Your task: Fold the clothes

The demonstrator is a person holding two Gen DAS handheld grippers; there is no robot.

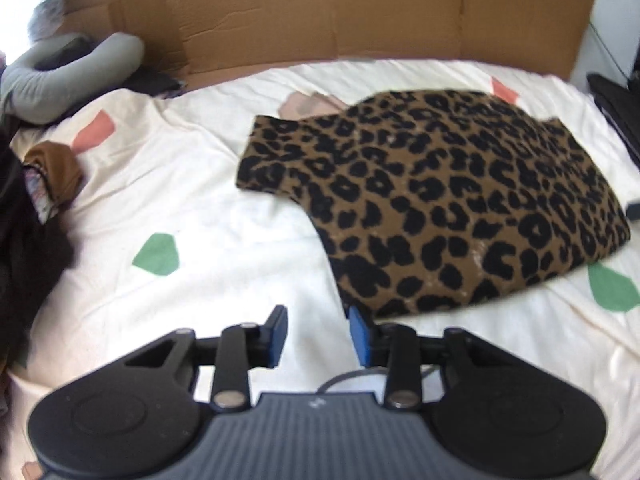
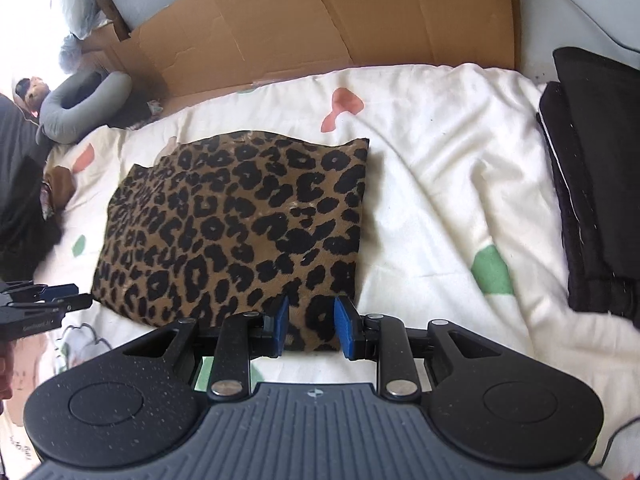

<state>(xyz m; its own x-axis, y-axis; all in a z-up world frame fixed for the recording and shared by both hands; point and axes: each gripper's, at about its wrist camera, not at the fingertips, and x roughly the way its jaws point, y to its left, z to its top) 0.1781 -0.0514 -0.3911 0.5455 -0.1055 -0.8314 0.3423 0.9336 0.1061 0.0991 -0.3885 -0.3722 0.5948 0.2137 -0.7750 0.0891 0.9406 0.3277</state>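
The bed (image 1: 200,208) fills both views, spread with a cream sheet printed with green and pink patches. Behind it, flattened cardboard (image 1: 360,12) stands along the far edge. On the right side of the bed, in the right wrist view, lies a stack of black clothes (image 2: 592,184).

The leopard top (image 1: 460,200) lies folded on the sheet near the middle of the bed, with one sleeve sticking out to the left in the left wrist view. In the right wrist view it shows as a rough rectangle.

A grey curved pillow (image 1: 72,68) sits at the far left corner, and a small brown garment (image 1: 56,172) lies bunched at the left edge, well apart from the top.

The right claw (image 2: 310,326) hangs over the near right corner of the top; its blue pads stand apart with patterned cloth seen between them, but whether they pinch it cannot be told. The left claw (image 1: 318,334) is spread with only sheet between its pads, its right pad just at the top's near left edge. In the right wrist view it appears at the left border, beside the top.
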